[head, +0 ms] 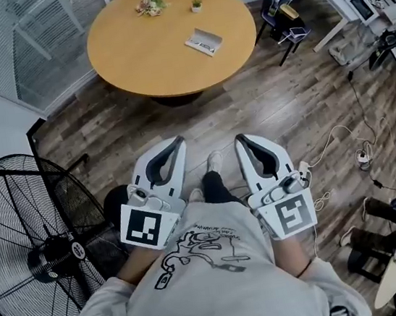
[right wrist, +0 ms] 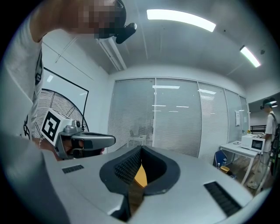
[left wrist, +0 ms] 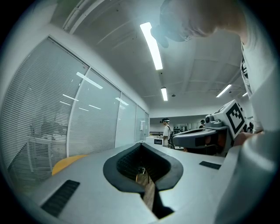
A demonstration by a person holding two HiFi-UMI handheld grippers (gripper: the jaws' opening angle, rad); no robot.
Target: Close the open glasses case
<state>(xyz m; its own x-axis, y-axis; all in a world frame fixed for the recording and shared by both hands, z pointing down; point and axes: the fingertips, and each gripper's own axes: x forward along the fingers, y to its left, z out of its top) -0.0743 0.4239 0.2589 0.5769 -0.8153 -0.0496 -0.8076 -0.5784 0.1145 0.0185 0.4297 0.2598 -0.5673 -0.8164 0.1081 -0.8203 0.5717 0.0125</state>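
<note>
Case [head: 203, 42] on surface [head: 138, 45] is judged light, rigid, hinged, best pushed at lid's free edge; left tool [head: 178, 143] and right tool [head: 241, 140] are held pressed together, empty.

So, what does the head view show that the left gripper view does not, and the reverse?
Only the head view: the case lying on the round table, a small plant and the fan. Only the left gripper view: ceiling lights, a glass wall with blinds and a person standing far off. Both: the left gripper, jaws together with nothing between them, and the right gripper beside it.
</note>
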